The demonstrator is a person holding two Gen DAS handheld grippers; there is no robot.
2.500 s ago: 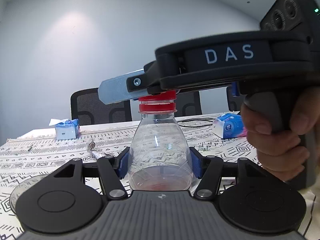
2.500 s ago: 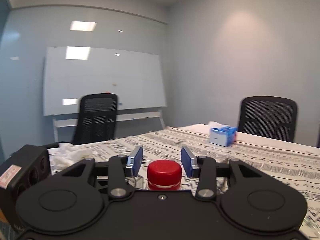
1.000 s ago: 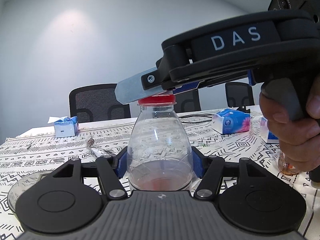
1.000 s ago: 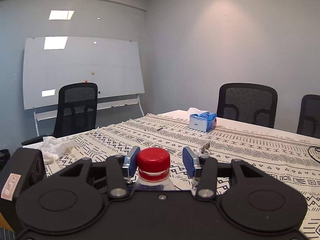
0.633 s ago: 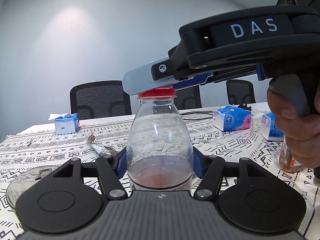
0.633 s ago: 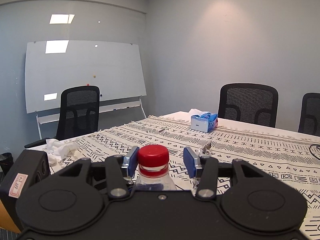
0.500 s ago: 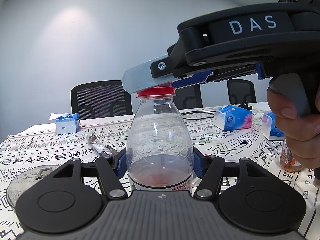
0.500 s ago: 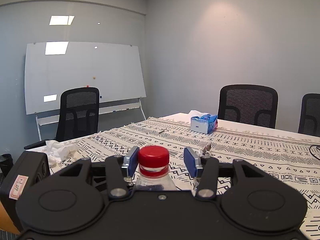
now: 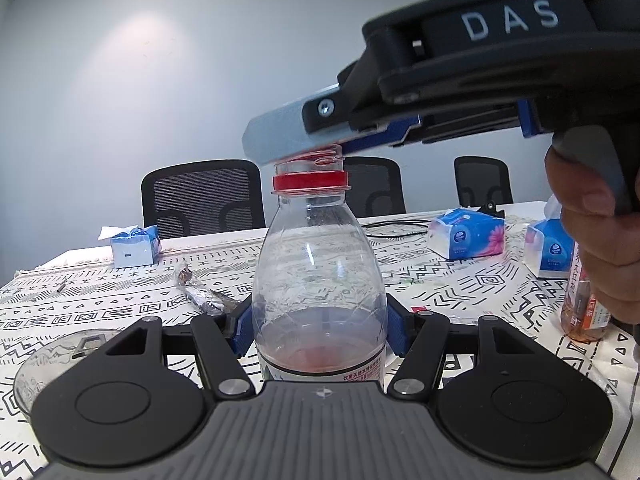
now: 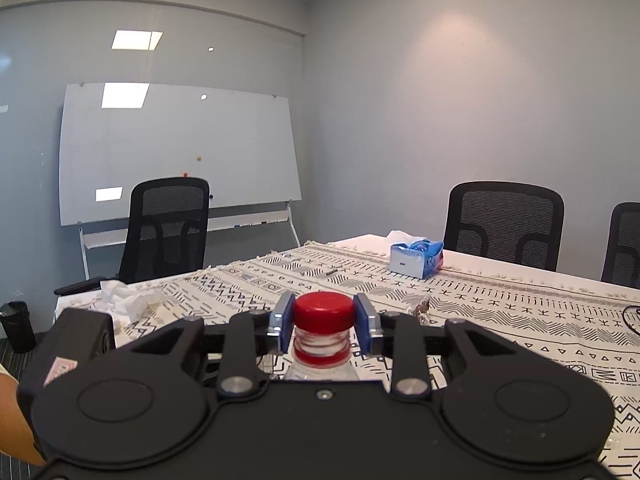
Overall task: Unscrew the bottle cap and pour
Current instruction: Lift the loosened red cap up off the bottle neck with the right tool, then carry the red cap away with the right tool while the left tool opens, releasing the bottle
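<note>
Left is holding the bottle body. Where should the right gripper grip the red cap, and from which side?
Grip the red cap on its ribbed side wall, coming in level from beside the neck, one pad on each opposite side. The bottle stands upright in the left gripper, and the right gripper already pinches it this way.

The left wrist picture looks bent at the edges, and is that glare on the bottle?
Left wrist view: the fisheye lens bows the table edge, and a thin bright streak of glare sits on the clear bottle. Right wrist view: ceiling lights reflect as bright patches on the whiteboard, and the red cap looks sharp.
</note>
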